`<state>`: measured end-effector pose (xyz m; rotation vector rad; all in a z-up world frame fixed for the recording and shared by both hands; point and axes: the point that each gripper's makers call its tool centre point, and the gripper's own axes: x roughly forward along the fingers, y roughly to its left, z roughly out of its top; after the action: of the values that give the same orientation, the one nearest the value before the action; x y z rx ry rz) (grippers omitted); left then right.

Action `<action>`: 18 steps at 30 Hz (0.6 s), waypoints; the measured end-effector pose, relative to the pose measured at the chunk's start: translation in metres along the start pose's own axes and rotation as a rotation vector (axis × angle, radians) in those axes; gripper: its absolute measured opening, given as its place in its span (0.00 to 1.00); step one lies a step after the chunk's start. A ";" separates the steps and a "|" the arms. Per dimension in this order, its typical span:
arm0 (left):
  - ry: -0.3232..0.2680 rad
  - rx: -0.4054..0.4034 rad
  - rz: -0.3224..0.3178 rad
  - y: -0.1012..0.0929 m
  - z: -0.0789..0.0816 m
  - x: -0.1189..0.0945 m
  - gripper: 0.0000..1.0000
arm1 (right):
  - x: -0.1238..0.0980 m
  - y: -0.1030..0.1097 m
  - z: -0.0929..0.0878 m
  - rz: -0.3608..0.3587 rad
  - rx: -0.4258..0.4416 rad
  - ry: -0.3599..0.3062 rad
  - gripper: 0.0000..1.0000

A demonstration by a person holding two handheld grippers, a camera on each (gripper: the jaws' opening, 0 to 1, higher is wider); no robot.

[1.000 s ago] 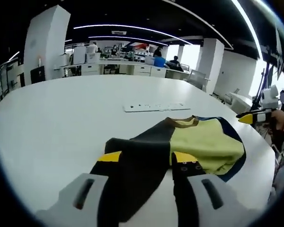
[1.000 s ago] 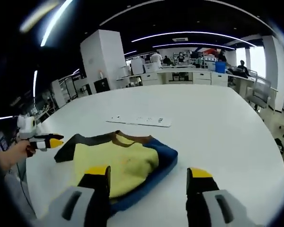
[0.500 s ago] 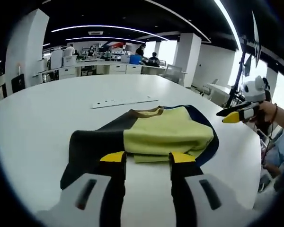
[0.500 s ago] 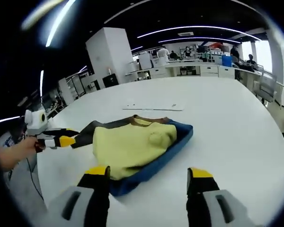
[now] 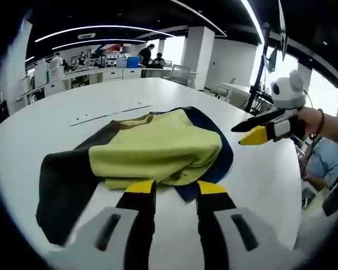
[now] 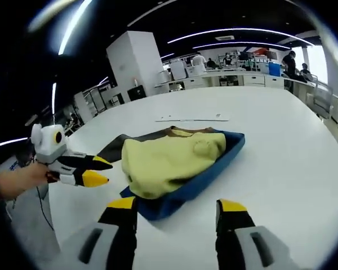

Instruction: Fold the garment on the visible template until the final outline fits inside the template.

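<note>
1. Office lights stretch over a big white table (image 5: 259, 169), and the garment (image 5: 152, 149) lies near its middle: yellow panel folded on top, navy edge to one side, a black part spread flat to the other.
2. Left tongs (image 5: 169, 188) hover at its near hem, jaws parted and holding nothing.
3. Right tongs (image 6: 177, 206) hang off the navy edge, jaws wide apart, also empty.
4. Risk: that loose black part could stay outside the outline; a one-layer pinch may drag the stack askew.
5. A white strip (image 6: 191, 118) lies beyond; no writing readable.
</note>
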<state>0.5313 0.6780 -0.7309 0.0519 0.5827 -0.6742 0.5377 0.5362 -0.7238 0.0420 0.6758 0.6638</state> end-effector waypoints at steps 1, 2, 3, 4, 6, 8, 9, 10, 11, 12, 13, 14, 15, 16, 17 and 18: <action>0.009 0.009 -0.001 -0.002 -0.001 0.002 0.23 | 0.000 0.000 -0.002 -0.005 -0.002 0.002 0.50; 0.014 0.021 -0.005 -0.005 -0.002 0.005 0.23 | 0.001 0.001 -0.004 -0.007 -0.003 0.005 0.49; 0.018 0.030 -0.007 -0.007 -0.002 0.008 0.23 | 0.001 0.002 -0.006 -0.009 -0.002 0.007 0.48; 0.023 0.035 -0.006 -0.009 -0.003 0.011 0.23 | 0.002 0.002 -0.007 -0.017 0.003 0.003 0.46; 0.028 0.041 -0.004 -0.011 -0.004 0.018 0.23 | 0.003 0.003 -0.009 -0.024 0.000 -0.005 0.43; 0.036 0.054 -0.006 -0.013 -0.005 0.023 0.23 | 0.006 0.004 -0.012 -0.032 0.006 -0.004 0.41; 0.037 0.057 -0.011 -0.015 -0.006 0.027 0.23 | 0.007 0.005 -0.014 -0.032 0.006 -0.005 0.40; 0.037 0.054 -0.014 -0.016 -0.006 0.029 0.24 | 0.009 0.007 -0.016 -0.032 0.006 -0.005 0.38; 0.039 0.051 -0.014 -0.017 -0.006 0.033 0.24 | 0.011 0.008 -0.018 -0.031 0.004 -0.002 0.37; 0.047 0.069 -0.011 -0.017 -0.007 0.036 0.24 | 0.014 0.010 -0.021 -0.033 0.007 0.003 0.35; 0.058 0.083 -0.006 -0.017 -0.008 0.038 0.24 | 0.015 0.011 -0.022 -0.033 0.011 0.004 0.34; 0.065 0.092 -0.005 -0.018 -0.009 0.041 0.23 | 0.018 0.013 -0.025 -0.035 0.015 0.003 0.33; 0.066 0.097 -0.005 -0.018 -0.009 0.043 0.24 | 0.020 0.014 -0.026 -0.037 0.017 0.003 0.31; 0.074 0.110 -0.006 -0.019 -0.010 0.046 0.24 | 0.023 0.015 -0.028 -0.040 0.017 0.003 0.28; 0.082 0.119 -0.002 -0.019 -0.012 0.047 0.23 | 0.025 0.015 -0.030 -0.047 0.022 0.008 0.26; 0.094 0.139 0.007 -0.018 -0.013 0.049 0.23 | 0.028 0.015 -0.032 -0.054 0.030 0.006 0.24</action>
<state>0.5451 0.6387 -0.7657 0.2160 0.6248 -0.7078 0.5270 0.5590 -0.7611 0.0493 0.6905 0.6024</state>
